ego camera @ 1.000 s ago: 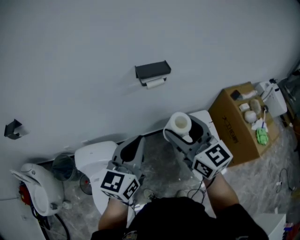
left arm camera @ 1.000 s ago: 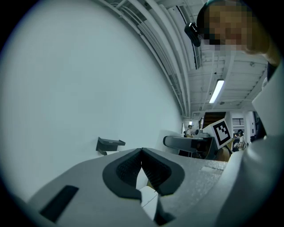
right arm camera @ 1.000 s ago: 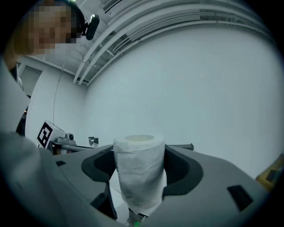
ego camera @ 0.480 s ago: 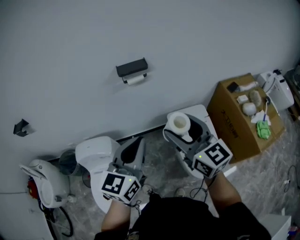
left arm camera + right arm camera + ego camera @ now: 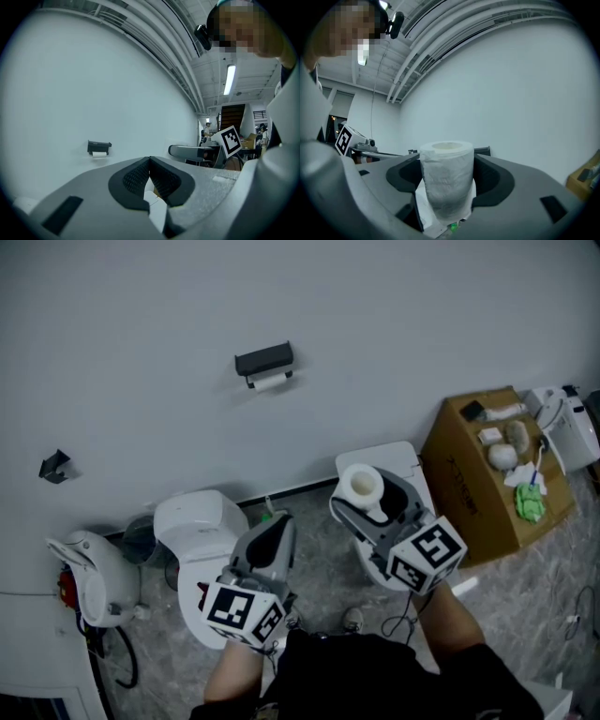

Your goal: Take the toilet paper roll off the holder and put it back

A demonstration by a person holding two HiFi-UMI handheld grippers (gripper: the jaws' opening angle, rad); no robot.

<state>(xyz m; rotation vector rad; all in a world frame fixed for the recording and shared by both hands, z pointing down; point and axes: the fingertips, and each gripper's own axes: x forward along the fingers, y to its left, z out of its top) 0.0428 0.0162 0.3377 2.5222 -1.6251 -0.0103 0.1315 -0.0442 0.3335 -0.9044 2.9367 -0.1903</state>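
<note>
A white toilet paper roll (image 5: 361, 486) stands upright between the jaws of my right gripper (image 5: 363, 501), which is shut on it. In the right gripper view the roll (image 5: 446, 180) fills the gap of the right gripper (image 5: 446, 190), pressed by the pads on both sides. The black holder (image 5: 263, 360) hangs on the grey wall up and to the left, with a small white piece of paper (image 5: 272, 381) under it. My left gripper (image 5: 270, 532) is shut on nothing and points level at the wall. The left gripper view shows the left gripper (image 5: 150, 163) and the holder (image 5: 99, 146) far off at left.
A white toilet (image 5: 192, 519) stands below my left gripper, with a bin (image 5: 139, 542) and a white appliance (image 5: 89, 579) further left. A cardboard box (image 5: 473, 479) with several items sits at right. A small black bracket (image 5: 54, 466) is on the wall at left.
Both grippers have travelled level along the wall with the person. The holder now shows further left and higher in the head view. The roll stays in the right gripper.
</note>
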